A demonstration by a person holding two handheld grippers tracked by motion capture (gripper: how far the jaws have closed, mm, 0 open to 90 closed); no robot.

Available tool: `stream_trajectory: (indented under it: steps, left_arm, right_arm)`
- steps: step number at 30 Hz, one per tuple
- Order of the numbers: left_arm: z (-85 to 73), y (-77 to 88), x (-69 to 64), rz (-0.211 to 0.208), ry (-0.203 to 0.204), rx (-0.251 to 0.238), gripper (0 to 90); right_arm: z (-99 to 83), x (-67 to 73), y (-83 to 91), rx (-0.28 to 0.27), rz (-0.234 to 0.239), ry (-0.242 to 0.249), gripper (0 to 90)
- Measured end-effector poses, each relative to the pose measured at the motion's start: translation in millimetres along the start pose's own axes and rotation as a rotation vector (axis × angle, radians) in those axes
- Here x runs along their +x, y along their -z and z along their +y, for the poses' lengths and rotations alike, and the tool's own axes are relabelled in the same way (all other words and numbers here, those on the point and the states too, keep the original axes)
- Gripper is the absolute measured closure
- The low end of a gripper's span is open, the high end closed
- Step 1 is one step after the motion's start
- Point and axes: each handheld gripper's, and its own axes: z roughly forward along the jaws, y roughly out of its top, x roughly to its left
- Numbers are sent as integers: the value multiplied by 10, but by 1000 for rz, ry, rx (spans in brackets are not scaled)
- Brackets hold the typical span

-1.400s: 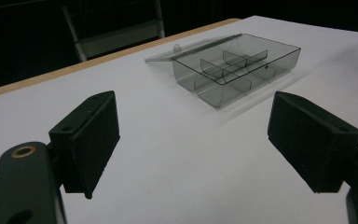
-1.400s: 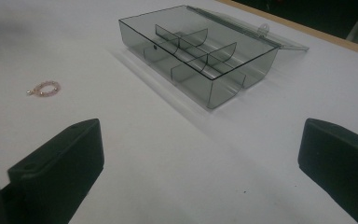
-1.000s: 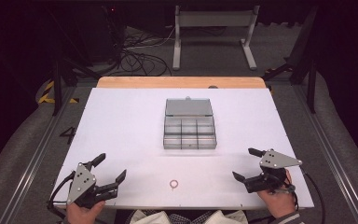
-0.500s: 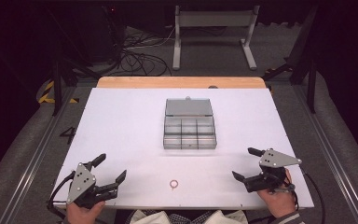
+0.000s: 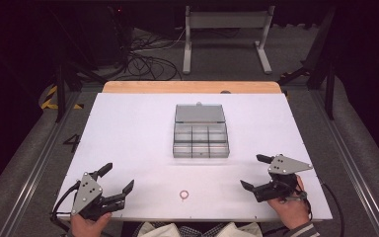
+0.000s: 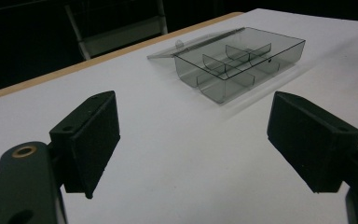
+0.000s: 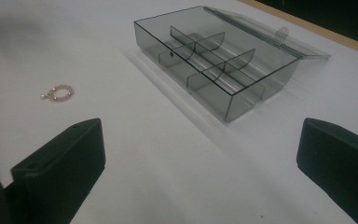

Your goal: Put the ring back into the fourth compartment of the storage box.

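Note:
A clear grey divided box (image 5: 200, 138) with its lid folded back lies at the middle of the white table (image 5: 128, 138); it also shows in the left gripper view (image 6: 239, 60) and the right gripper view (image 7: 219, 56). A small pink bead ring (image 5: 184, 195) lies near the front edge, seen too as a ring (image 7: 58, 92) at the left of the right gripper view. My left gripper (image 5: 116, 178) rests open at the front left, nothing between its fingers. My right gripper (image 5: 255, 172) rests open at the front right, also holding nothing.
A wooden strip (image 5: 192, 87) runs along the table's far edge. Beyond it stand a metal frame (image 5: 224, 29) and loose cables (image 5: 148, 61) on the dark floor. Rails flank the table on both sides.

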Motion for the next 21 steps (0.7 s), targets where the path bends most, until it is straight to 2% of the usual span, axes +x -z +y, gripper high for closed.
stream_trajectory:
  steps: [21]
  left_arm:
    - [2, 3, -2, 0, -14, 4, 182]
  right_arm:
    - [340, 226, -320, 14, 96, 57, 13]
